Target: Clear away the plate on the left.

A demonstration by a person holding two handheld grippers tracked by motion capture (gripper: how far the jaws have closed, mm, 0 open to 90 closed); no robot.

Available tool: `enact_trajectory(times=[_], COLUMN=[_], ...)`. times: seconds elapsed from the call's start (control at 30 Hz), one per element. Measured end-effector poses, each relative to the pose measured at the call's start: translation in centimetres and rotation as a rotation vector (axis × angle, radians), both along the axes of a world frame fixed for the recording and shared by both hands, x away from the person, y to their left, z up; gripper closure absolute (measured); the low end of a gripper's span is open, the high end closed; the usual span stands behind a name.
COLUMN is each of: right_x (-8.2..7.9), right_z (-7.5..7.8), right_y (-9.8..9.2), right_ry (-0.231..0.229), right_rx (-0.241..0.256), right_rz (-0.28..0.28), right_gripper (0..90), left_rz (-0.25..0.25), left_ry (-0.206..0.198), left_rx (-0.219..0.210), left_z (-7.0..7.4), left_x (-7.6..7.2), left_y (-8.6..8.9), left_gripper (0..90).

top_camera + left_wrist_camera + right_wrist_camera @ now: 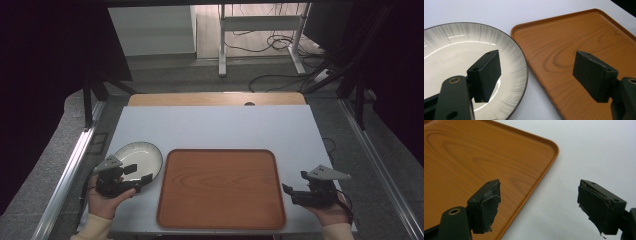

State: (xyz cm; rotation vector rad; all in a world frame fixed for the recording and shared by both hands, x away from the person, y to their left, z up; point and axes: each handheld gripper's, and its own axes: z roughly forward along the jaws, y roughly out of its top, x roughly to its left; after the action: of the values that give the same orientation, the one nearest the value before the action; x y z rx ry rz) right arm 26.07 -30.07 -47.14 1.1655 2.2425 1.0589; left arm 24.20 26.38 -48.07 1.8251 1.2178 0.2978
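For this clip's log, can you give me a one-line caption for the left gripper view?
Left gripper, jaws open, poised over the plate's rim beside the empty wooden tray.

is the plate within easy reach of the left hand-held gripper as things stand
Probably yes: the left hand-held gripper is open right over the plate rim, one jaw above it, nothing between.

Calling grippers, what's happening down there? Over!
Left gripper open over plate rim. Right gripper open, empty, beside tray. Tray bare.
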Motion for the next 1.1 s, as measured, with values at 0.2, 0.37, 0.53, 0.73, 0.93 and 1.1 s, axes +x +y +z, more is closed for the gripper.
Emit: enact_trajectory(times=[0.2,0.37,0.53,0.73,0.93,1.1], right_x=[0.1,0.0,-0.3,-0.5,-0.5,-0.3], right_z=[-0.1,-0.2,-0.3,-0.5,-0.5,-0.5], right_y=[0.2,0.5,0.6,0.5,0.6,0.6], right_ry=[0.01,0.009,0.013,0.015,0.015,0.015], right_rx=[0.004,-0.007,-0.013,-0.028,-0.038,-0.039], right_rz=[0.008,0.032,0.038,0.036,0.041,0.038], right_gripper=[18.8,18.6,18.9,19.0,19.8,19.7], left_rz=[0.002,0.016,0.044,0.066,0.094,0.136], left_ry=[-0.006,-0.016,-0.02,-0.026,0.0,0.003], left_rx=[0.037,0.039,0.043,0.059,0.023,0.033], left_z=[-0.1,0.1,0.1,-0.3,-0.7,-0.9], left_x=[-0.1,0.1,0.7,2.0,2.9,3.3], left_y=[0.1,0.6,1.1,1.7,2.8,3.7], left_gripper=[23.7,23.8,23.8,24.0,25.7,26.1])
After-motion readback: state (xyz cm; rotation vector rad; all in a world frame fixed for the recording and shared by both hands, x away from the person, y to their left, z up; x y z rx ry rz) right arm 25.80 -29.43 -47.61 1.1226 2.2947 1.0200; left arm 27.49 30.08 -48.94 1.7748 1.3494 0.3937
